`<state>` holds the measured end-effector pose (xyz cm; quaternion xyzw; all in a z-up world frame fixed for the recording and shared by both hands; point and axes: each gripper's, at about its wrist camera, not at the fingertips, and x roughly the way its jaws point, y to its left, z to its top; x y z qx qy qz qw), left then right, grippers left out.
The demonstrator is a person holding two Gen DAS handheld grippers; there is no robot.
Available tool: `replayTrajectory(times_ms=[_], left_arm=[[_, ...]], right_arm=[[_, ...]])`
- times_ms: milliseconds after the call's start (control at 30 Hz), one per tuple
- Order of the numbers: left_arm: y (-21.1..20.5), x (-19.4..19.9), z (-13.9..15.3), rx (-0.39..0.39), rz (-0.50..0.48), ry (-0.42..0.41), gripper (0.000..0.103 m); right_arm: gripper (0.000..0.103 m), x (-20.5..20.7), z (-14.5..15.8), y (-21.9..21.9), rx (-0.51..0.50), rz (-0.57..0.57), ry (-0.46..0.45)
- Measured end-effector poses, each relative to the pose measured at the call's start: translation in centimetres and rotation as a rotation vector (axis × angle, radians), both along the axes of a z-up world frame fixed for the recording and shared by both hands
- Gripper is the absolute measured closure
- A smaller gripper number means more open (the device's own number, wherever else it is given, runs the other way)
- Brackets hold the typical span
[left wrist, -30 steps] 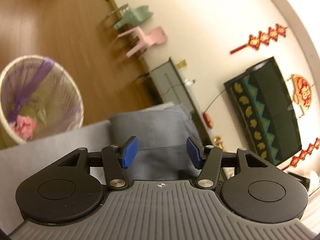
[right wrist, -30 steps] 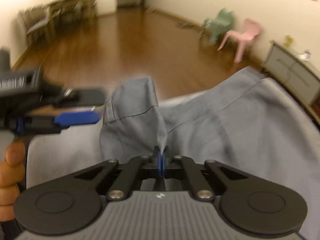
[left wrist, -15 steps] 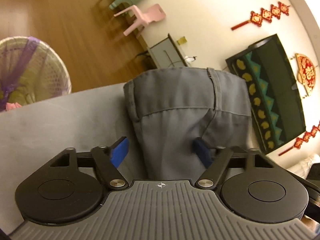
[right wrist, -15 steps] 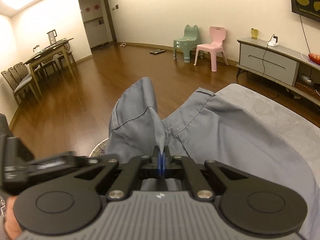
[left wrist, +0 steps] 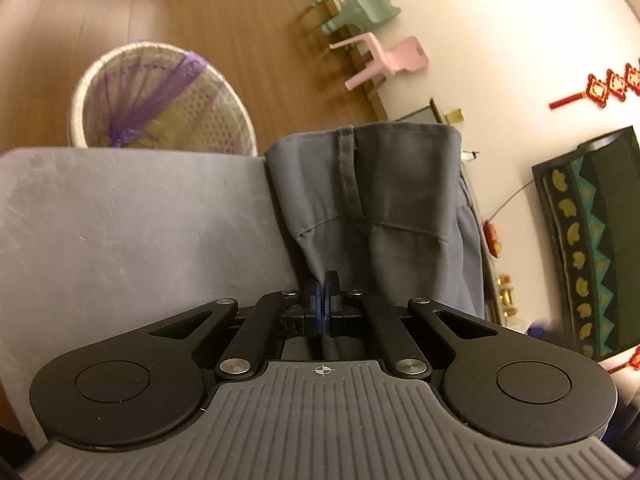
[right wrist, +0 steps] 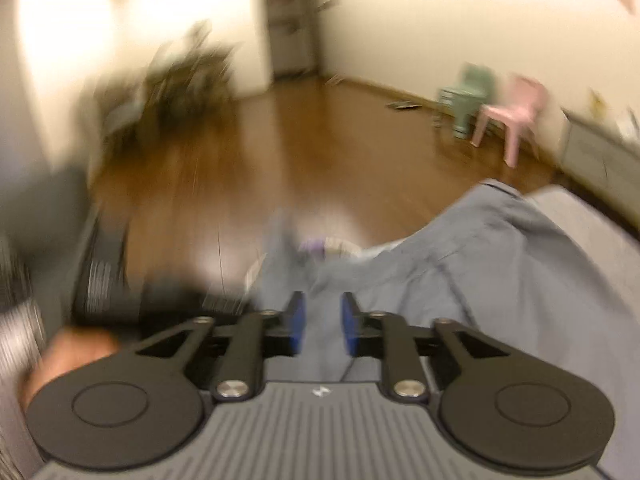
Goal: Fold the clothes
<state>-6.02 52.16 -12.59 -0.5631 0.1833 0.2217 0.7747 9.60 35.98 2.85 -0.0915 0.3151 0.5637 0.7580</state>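
Wood-floor living room here, grey pants (left wrist: 380, 208) lying on the grey desk (left wrist: 140, 232) by the laundry basket (left wrist: 160, 96), left claw (left wrist: 324, 304) pinching their fabric while the right claw (right wrist: 322, 322) is opening around it.

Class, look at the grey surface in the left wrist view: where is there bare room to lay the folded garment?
Free: the grey surface left of the grey garment, bordered beyond by the basket. Crowded: the right side, under the garment, where the left gripper pinches it.
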Motion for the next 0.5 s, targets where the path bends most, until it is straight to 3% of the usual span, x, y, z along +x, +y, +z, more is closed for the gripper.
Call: replayTrajectory(times_ms=[67, 167, 267, 367, 400, 433, 467, 500], left_arm=[[-0.2, 0.2, 0.1, 0.022, 0.001, 0.009, 0.103], [-0.4, 0.4, 0.4, 0.040, 0.000, 0.014, 0.103], [-0.6, 0.3, 0.7, 0.054, -0.006, 0.016, 0.103], [-0.8, 0.6, 0.8, 0.080, -0.015, 0.023, 0.103], [-0.8, 0.7, 0.9, 0.085, -0.018, 0.023, 0.103], [-0.8, 0.7, 0.9, 0.088, -0.020, 0.023, 0.103], [-0.8, 0.7, 0.9, 0.091, -0.021, 0.022, 0.103], [-0.8, 0.7, 0.9, 0.092, -0.022, 0.021, 0.103]], right_arm=[[0.057, 2.8, 0.6, 0.2, 0.027, -0.083, 0.043], [0.052, 4.3, -1.1, 4.0, -0.125, -0.124, -0.090], [0.048, 4.9, -3.5, 8.2, -0.228, -0.091, -0.143], [0.033, 5.9, -4.6, 11.2, -0.203, -0.069, 0.003], [0.031, 6.0, -5.3, 12.2, -0.238, -0.073, 0.013], [0.032, 6.1, -6.1, 13.2, -0.291, -0.089, 0.007], [0.042, 6.3, -6.9, 14.1, -0.345, -0.104, 0.001], [0.068, 6.6, -7.6, 14.6, -0.377, -0.113, 0.022]])
